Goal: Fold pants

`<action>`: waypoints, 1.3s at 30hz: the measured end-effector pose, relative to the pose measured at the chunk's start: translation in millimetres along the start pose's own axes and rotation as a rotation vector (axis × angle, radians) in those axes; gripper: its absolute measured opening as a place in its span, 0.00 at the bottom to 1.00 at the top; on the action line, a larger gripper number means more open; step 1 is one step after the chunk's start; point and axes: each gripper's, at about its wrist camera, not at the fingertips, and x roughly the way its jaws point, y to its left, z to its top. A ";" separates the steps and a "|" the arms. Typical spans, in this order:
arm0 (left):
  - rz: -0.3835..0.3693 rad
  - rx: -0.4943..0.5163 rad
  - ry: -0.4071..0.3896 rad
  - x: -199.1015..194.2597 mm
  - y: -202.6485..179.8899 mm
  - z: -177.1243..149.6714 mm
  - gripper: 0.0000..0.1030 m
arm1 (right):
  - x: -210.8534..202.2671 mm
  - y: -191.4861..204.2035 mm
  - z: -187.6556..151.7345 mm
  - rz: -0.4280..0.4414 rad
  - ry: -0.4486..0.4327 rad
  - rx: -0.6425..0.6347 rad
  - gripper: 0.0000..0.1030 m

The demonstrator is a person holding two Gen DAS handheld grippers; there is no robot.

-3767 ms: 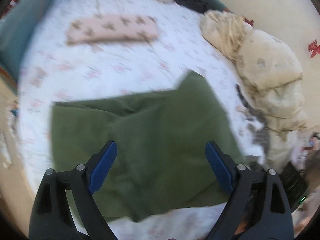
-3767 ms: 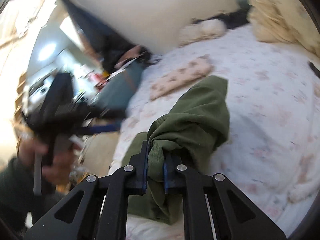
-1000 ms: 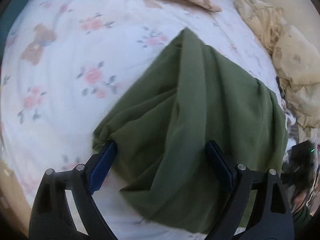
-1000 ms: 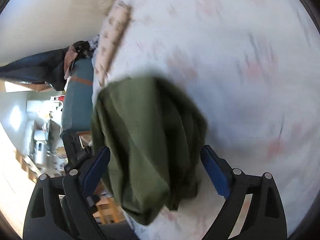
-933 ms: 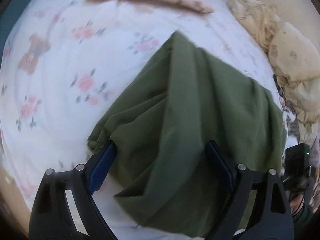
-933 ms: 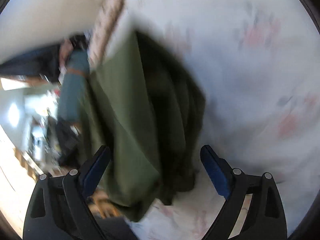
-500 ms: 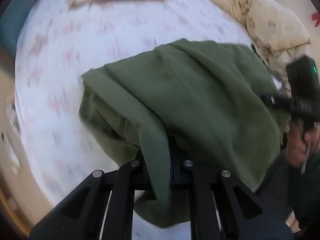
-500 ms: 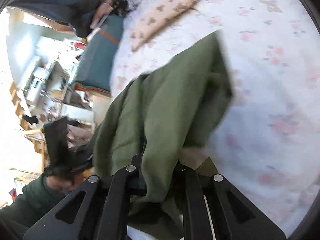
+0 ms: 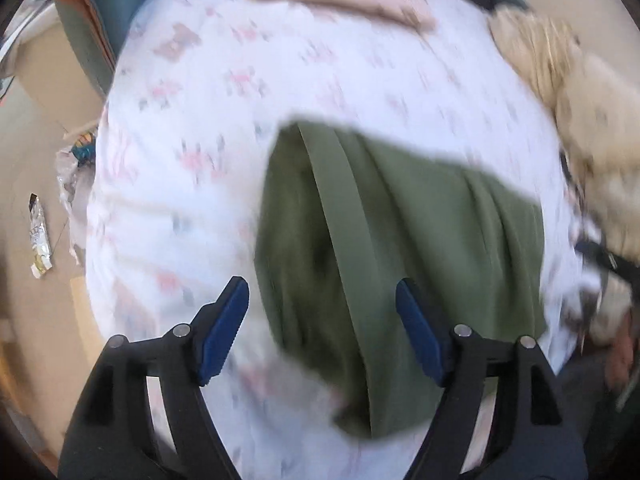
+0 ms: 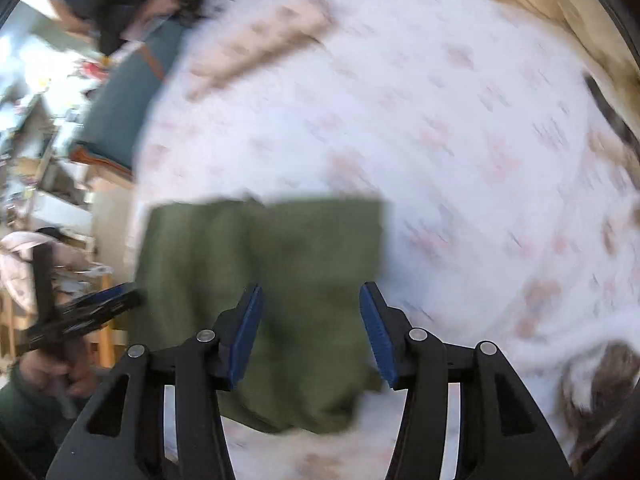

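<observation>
- Half a second ago both grippers were clamped on the green cloth; now the left gripper (image 9: 322, 330) and the right gripper (image 10: 310, 334) have let go, and the pants (image 9: 400, 232) lie dropped on the bed (image 9: 192, 128) as a compact folded block.
- Left fingers (image 9: 222, 330) stand wide apart with nothing between them; right fingers (image 10: 246, 334) are likewise spread and empty.
- In the left wrist view the bundle lies straight ahead and a little to the right of the fingers, its folds running away from the camera towards the pillows.
- In the right wrist view the pants (image 10: 264, 276) sit directly in front of and below the spread fingers, their long side lying across the view; the left gripper (image 10: 80, 312) hangs off the bed's edge beyond them.
- The right gripper looks nearer the bundle, so any last smoothing or squaring would probably fall to it.
- The fold appears nearly finished, though both views are blurred.
</observation>
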 end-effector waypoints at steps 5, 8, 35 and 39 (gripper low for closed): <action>-0.061 -0.026 -0.024 19.7 -1.2 24.0 0.60 | 40.7 46.5 23.2 0.166 0.048 0.002 0.49; -0.038 0.080 -0.004 26.1 -21.5 30.0 0.09 | 78.1 78.1 37.6 0.139 0.102 -0.042 0.49; -0.081 0.075 -0.255 -36.5 -14.2 25.4 0.45 | 16.9 49.3 20.7 0.139 -0.076 -0.136 0.07; -0.110 0.165 -0.081 10.2 -44.6 2.9 0.45 | 76.5 55.5 3.7 0.106 0.036 -0.118 0.02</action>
